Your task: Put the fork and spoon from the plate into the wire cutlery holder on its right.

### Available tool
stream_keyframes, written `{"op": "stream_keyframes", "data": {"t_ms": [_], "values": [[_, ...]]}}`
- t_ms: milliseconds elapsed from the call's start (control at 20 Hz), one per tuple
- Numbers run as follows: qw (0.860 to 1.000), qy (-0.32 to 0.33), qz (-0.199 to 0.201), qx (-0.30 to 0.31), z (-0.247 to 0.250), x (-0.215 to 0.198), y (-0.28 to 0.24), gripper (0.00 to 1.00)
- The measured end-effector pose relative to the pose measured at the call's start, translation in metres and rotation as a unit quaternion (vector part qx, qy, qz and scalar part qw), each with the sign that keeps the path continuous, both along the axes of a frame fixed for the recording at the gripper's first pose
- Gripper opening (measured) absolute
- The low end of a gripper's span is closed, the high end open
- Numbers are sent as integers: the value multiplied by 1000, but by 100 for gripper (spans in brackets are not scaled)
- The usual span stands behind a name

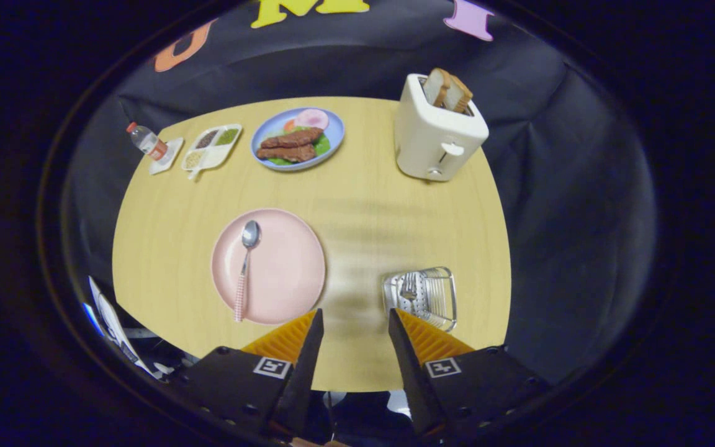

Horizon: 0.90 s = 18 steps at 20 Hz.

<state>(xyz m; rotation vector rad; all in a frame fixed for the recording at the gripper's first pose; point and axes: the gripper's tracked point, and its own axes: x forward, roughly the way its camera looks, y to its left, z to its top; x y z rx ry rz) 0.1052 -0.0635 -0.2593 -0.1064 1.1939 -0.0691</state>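
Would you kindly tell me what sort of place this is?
Probably a mock dining setup in a booth: a wooden table with a toaster, a food plate, and cloth walls. The open tongs hold nothing.

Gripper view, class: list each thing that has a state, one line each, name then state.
Tongs: open, holding nothing.
Spoon: lying on the pink plate.
Fork: already in the wire cutlery holder.
Toaster: two bread slices sticking up.
Bottle: capped.

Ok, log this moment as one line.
gripper: open, empty, above table | silver fork: in clear wire cutlery holder | pink-handled spoon: on round pink plate | next: spoon
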Motion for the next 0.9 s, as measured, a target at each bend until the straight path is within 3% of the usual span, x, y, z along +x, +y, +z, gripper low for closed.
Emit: {"op": "stream_keyframes", "data": {"t_ms": [150, 350, 900], "values": [[998, -59, 25, -5, 9, 5, 33, 85], [993, -108, 39, 2, 8, 5, 73, 94], [983, -172, -17, 53, -59, 4, 128, 96]]}}
